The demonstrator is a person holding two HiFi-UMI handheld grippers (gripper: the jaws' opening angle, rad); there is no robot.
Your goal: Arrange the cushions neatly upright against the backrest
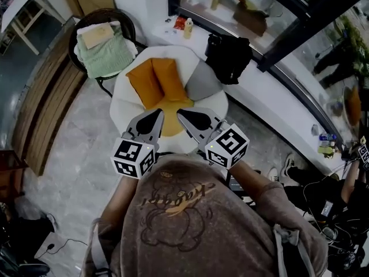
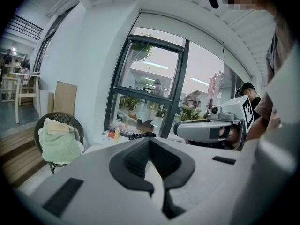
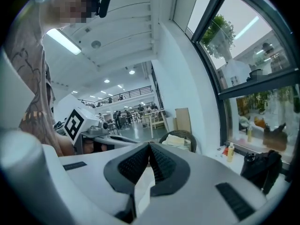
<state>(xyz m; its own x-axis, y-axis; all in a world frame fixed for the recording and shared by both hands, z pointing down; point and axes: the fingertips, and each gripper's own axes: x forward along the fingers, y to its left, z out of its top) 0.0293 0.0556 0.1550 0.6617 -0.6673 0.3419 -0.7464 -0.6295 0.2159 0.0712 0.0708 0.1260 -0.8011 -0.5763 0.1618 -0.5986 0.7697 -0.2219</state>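
Head view, looking steeply down on a round white armchair [image 1: 123,97]. Two orange cushions [image 1: 144,82] lean side by side against the far backrest, their long axes running from the seat up toward the rim and splaying slightly into a V. A grey cushion [image 1: 203,81] leans at their right. A fourth, yellow-orange cushion [image 1: 172,105] lies flat on the seat in front of them, and this one is judged to be what remains of the task. The left gripper [image 1: 155,115] and right gripper [image 1: 182,115] are held side by side over the front of the seat, pointing at the backrest. The flat cushion lies directly ahead of and beneath both tips, roughly midway between them, so neither hand is clearly nearer. Its near edge is hidden by the grippers and its long axis cannot be read. The grey cushion is on the right gripper's side. In each gripper view the jaws are closed tip to tip with nothing between them. Neither view takes in the seat, looking out instead at the window and the room. The coming move is judged to need the jaws opened and lowered onto the flat cushion's near edge. Beyond the armchair stand a wicker chair [image 1: 101,51] and a black bag [image 1: 228,56].
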